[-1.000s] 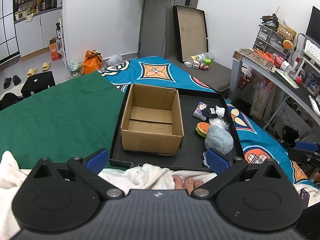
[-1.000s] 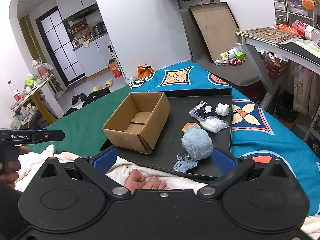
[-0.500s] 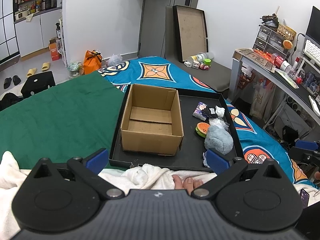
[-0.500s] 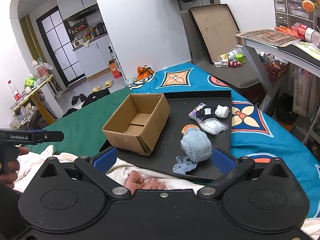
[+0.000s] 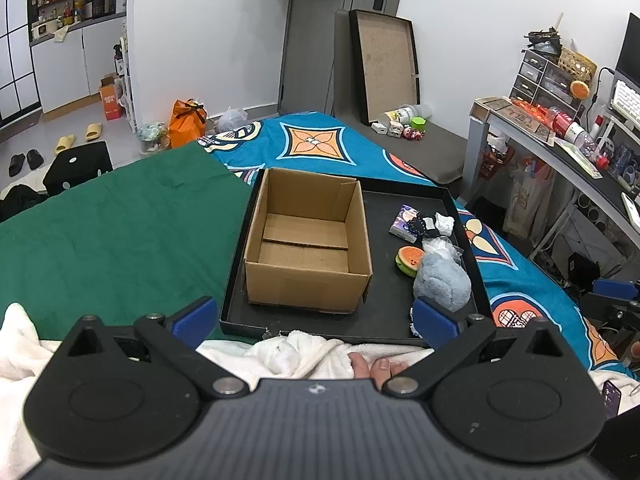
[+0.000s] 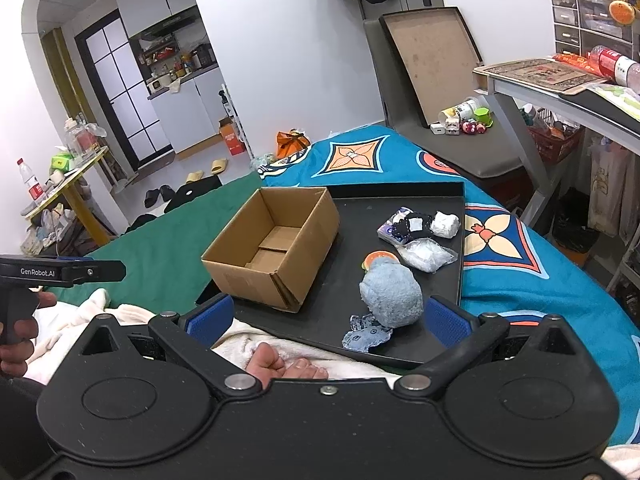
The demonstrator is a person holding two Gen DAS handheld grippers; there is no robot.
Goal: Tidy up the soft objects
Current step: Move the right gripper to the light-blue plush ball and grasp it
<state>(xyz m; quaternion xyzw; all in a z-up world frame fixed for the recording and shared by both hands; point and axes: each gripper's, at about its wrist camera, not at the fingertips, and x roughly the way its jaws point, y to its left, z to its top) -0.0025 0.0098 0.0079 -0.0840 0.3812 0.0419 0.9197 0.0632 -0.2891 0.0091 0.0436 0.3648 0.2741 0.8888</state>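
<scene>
**Both grippers wide open, short of the tray; soft items bunched on its right side**

Left gripper (image 5: 314,320) and right gripper (image 6: 326,318): blue pads spread wide, nothing between them. Both sit over a white blanket (image 5: 280,354) at the near edge of a black tray (image 5: 384,312), w/ toes (image 6: 276,362) poking out of the blanket just below.

Room: cardboard box (image 5: 308,248) fills the tray's left half, top open, nothing inside, its left wall close to the tray rim. A bare strip of tray floor runs between box and the soft items. Tray's right rim is tight against the items. Green cloth (image 5: 120,232) lies left of the tray, blue patterned bedding (image 6: 500,248) right and behind.

Items, right half of tray:
- blue plush (image 6: 392,294), fuzzy, rounded lump, nearest the right gripper
- blue fabric scrap (image 6: 366,334), flat, ragged, touching the plush's near side
- watermelon plush (image 5: 409,260), w/ a face, just behind the blue plush
- clear bag (image 6: 426,256) w/ white stuffing
- white lump (image 6: 446,224), black-and-white piece (image 6: 412,226) and purple packet (image 6: 390,230) clustered at the far end
</scene>
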